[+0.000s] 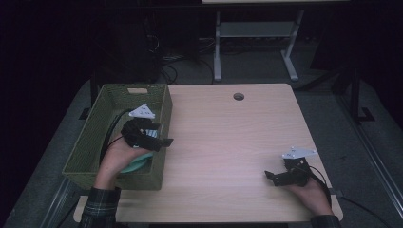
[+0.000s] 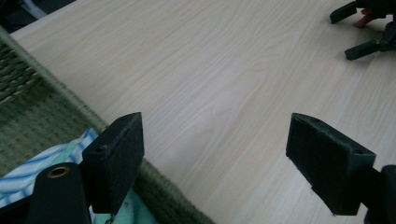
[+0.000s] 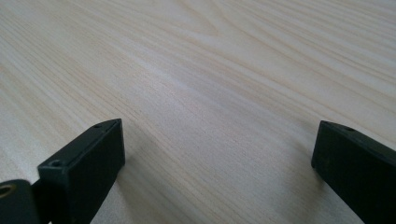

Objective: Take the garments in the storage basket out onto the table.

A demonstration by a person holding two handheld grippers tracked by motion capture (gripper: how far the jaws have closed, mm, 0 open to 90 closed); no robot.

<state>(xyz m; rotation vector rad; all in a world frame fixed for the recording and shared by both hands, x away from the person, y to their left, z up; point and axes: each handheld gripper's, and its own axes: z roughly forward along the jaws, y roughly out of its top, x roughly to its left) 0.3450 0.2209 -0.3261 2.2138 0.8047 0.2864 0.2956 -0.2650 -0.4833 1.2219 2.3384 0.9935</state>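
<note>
A green woven basket stands on the left part of the light wooden table. Inside it lies a mint and white striped cloth, whose edge shows beside the left jaw in the left gripper view. My left gripper hovers over the basket's right wall, open with nothing between its jaws, pointing across the bare tabletop. My right gripper rests low near the table's front right corner, open over bare wood. It also appears far off in the left gripper view.
A round cable hole sits near the table's far edge. Beyond the table stands the white frame of another desk, with cables on the dark floor. A wide stretch of tabletop lies between the two grippers.
</note>
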